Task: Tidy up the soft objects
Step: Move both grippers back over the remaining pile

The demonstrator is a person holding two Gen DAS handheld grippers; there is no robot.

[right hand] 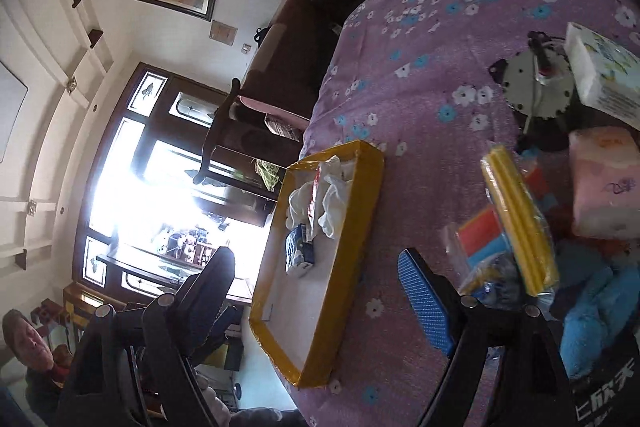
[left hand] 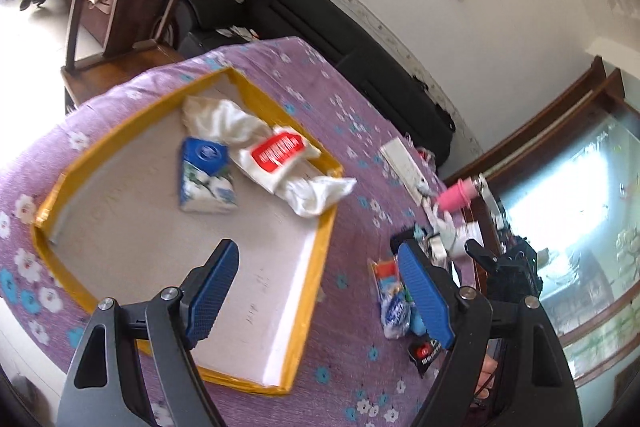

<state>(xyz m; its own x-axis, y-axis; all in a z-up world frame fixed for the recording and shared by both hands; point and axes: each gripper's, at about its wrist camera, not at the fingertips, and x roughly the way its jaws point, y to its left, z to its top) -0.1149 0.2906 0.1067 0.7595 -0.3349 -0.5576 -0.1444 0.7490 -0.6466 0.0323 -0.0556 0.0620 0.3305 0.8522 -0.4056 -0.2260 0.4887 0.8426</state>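
The left tool (left hand: 316, 287) is hanging wide open with nothing between its blue pads, over the near edge of the yellow-rimmed tray (left hand: 324, 255). The right tool (right hand: 320, 291) is likewise standing wide and empty beside that tray. Inside are lying three items — a blue tissue pack (left hand: 206, 175), a white wipes packet (left hand: 280, 155) and a crumpled white cloth (left hand: 224, 119). A small snack packet (left hand: 390, 299) is resting on the purple-clothed bench (left hand: 352, 115); a yellow sponge pack (right hand: 516, 223) and blue towel (right hand: 600, 311) are lying further right.
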